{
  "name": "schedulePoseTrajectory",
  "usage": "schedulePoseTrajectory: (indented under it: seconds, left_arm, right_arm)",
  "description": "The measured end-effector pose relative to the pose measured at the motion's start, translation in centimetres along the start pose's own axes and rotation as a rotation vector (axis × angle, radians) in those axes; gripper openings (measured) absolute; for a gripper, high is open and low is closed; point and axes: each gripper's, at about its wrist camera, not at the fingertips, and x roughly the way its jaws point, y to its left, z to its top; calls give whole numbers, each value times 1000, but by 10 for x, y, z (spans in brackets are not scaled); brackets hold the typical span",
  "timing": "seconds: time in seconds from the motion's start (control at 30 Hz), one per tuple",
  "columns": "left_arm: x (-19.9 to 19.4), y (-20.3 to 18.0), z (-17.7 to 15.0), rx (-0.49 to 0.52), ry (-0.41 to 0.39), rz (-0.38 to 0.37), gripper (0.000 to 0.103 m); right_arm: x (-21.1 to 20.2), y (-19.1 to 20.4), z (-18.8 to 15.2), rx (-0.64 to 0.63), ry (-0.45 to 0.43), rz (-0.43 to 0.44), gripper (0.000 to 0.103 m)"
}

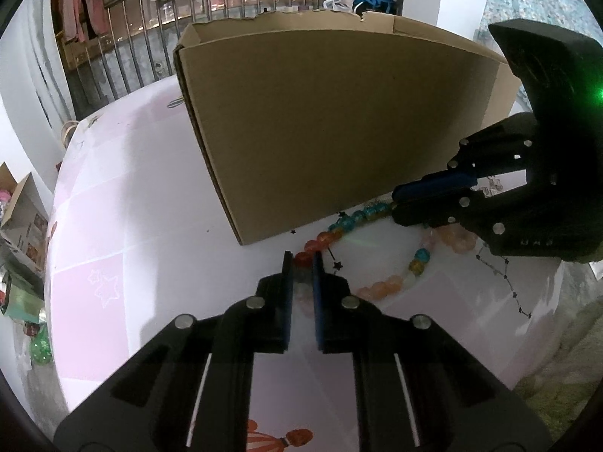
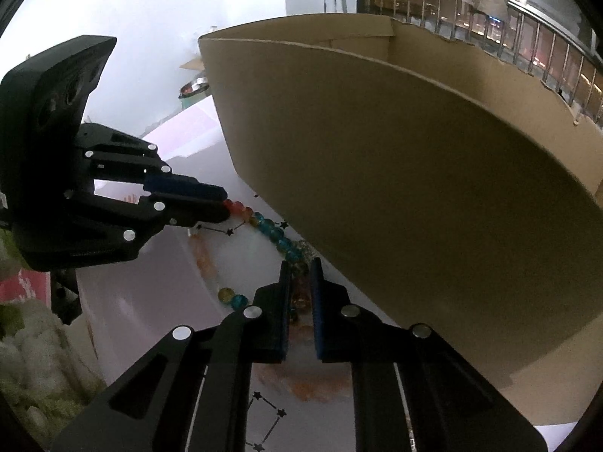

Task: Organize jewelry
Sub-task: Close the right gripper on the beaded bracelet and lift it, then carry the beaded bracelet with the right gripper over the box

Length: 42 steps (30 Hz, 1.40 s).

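Observation:
A string of glass beads (image 1: 346, 224) in red, orange, blue, yellow and peach lies in a loop on the pink and white table (image 1: 132, 226), right against the front wall of a tall cardboard box (image 1: 320, 120). My left gripper (image 1: 303, 263) is shut on the red end of the string. My right gripper (image 1: 395, 203) reaches in from the right and is shut on the blue and yellow stretch. In the right wrist view the bead string (image 2: 269, 229) runs from the left gripper (image 2: 225, 203) to the right gripper (image 2: 300, 269), beside the box (image 2: 414, 188).
The box is open at the top, with a torn back edge. A metal railing (image 1: 150, 19) with hanging clothes stands behind the table. Small cartons (image 1: 22, 218) sit off the left edge. A fuzzy pale green rug (image 2: 34, 358) lies below, and a metal bowl (image 2: 194, 88) is further off.

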Motion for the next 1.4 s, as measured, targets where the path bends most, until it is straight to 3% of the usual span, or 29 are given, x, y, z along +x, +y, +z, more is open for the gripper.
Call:
schedulePoseTrajectory:
  seconds: [0.47, 0.87, 1.17, 1.27, 1.4]
  left_arm:
    - [-41, -12, -1, -6, -73, 31, 8]
    - [-116, -37, 18, 32, -254, 65, 8]
    - [-159, -35, 89, 82, -416, 67, 8]
    - [-158, -32, 122, 91, -433, 61, 8]
    - [-138, -25, 149, 105, -394, 48, 8]
  right_arm:
    - [-34, 17, -8, 7, -101, -24, 10]
    - [-99, 35, -1, -7, -277, -83, 10]
    - [-152, 20, 54, -62, -426, -179, 10]
    - [-150, 2, 75, -56, -412, -185, 10]
    - [-134, -27, 98, -12, -341, -150, 10]
